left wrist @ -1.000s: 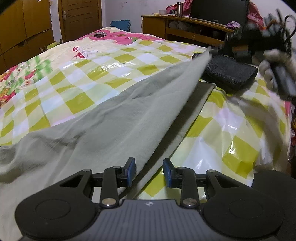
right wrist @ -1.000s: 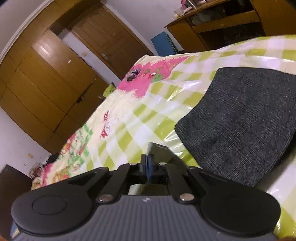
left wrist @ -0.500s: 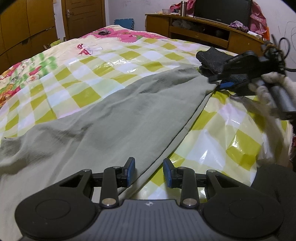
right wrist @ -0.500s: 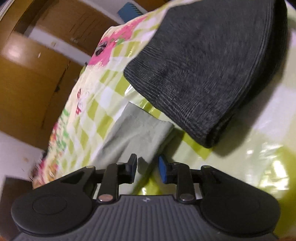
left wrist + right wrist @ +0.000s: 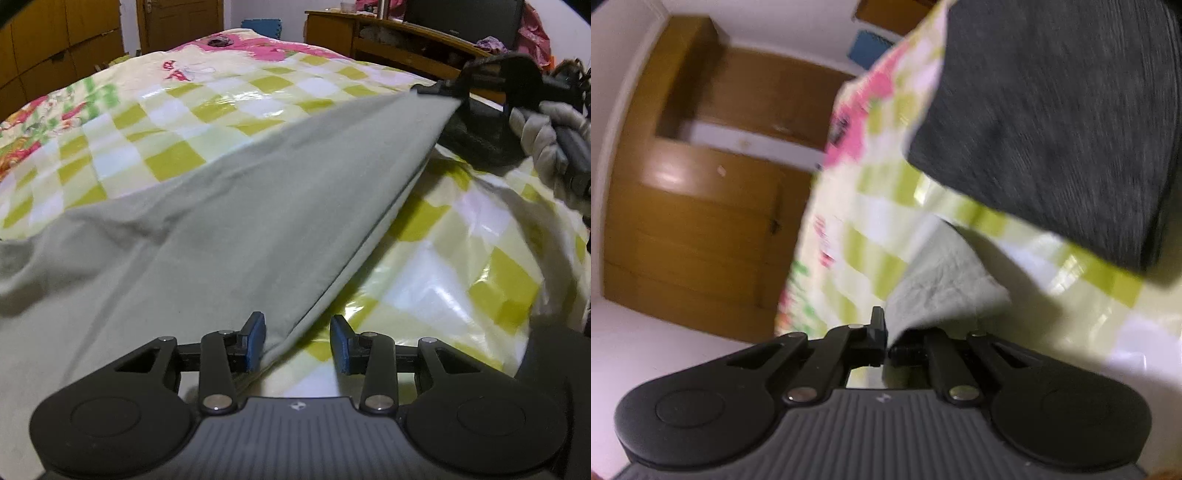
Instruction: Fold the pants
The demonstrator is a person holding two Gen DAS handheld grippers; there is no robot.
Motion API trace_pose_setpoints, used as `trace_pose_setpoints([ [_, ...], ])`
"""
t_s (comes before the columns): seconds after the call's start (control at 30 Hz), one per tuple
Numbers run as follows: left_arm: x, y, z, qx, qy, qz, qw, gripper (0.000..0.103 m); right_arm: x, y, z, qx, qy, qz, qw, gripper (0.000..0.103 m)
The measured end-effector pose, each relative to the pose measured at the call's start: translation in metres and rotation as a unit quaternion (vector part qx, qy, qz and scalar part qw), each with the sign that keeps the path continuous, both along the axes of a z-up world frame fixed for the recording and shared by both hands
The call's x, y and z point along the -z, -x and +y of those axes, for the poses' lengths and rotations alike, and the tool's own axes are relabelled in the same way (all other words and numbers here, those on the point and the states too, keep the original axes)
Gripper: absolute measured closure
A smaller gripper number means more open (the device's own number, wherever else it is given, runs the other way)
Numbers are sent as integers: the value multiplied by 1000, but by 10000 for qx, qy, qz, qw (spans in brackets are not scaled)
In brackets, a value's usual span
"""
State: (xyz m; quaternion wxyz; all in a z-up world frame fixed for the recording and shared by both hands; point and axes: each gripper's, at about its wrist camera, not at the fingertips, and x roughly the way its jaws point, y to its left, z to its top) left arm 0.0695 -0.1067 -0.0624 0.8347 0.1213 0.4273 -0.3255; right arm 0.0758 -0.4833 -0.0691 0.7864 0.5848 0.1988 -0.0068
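Pants [image 5: 229, 236], pale grey-green, lie stretched across the checked bedspread [image 5: 458, 266], running from near left up to far right in your left wrist view. Your left gripper [image 5: 297, 341] sits low at the near edge of the cloth; its jaws are opening, with the folded edge of the pants lying between the blue pads [image 5: 255, 341] but not pinched, the left pad just touching cloth, the right pad over bare bedspread. Your right gripper [image 5: 437, 89] shows at far right in the same view, held by a gloved hand [image 5: 546, 144], and it has the far corner of the pants clamped, lifting that end clear of the bed so the cloth hangs taut down toward you. From the right wrist view, blurred, your right gripper's jaws are closed together on a crumpled bit of the pants' fabric [image 5: 934, 291]. Dark grey folded garment [image 5: 1052, 122] lies on the bedspread just beyond that corner, apart from the pants. Wooden wardrobe doors [image 5: 694, 221] stand past the far side of the bed; a wooden desk [image 5: 388, 40] sits at far right.
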Motion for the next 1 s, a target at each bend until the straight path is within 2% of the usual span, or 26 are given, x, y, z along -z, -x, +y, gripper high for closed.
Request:
trace_pose_setpoints([
  [0.13,-3,7,-25,255,273,133,9992,51,-21,23,-19,197,239,-77,9995,99],
  [0.23,-4,18,-42,471,377,81,9981,51,-28,40,-35,421,563,187,9974,99],
  [0.3,-11,21,-40,449,575,91,9973,51,-30,43,-37,454,760,349,9955,99],
  [0.37,-19,22,-28,298,681,30,9972,51,-39,45,-33,348,938,373,9943,99],
  [0.47,-30,20,-1,-76,644,-245,9976,51,-57,37,-9,54,1174,188,9929,99],
  [0.6,-32,6,46,-825,376,-550,9944,51,-84,14,41,-623,1367,-235,9884,99],
  [0.67,-23,1,65,-1087,97,-511,9927,51,-90,7,56,-814,1365,-338,9867,99],
  [0.7,-16,0,75,-1243,-82,-482,9910,51,-100,-6,91,-1253,1321,-498,9820,99],
  [0.73,-11,2,83,-1380,-179,-481,9891,51,-103,-14,111,-1490,1307,-547,9786,99],
  [0.77,-8,5,95,-1497,-161,-434,9876,51,-103,-14,111,-1490,1307,-547,9786,99],
  [0.8,-7,10,108,-1607,-4,-364,9863,51,-108,-27,158,-2038,1447,-639,9661,99],
  [0.87,-9,23,135,-1818,269,-248,9827,50,-108,-41,210,-2571,1691,-652,9492,99],
  [1.0,-10,51,177,-2127,225,-414,9760,50,-98,-64,315,-3526,1995,-647,9120,99],
])
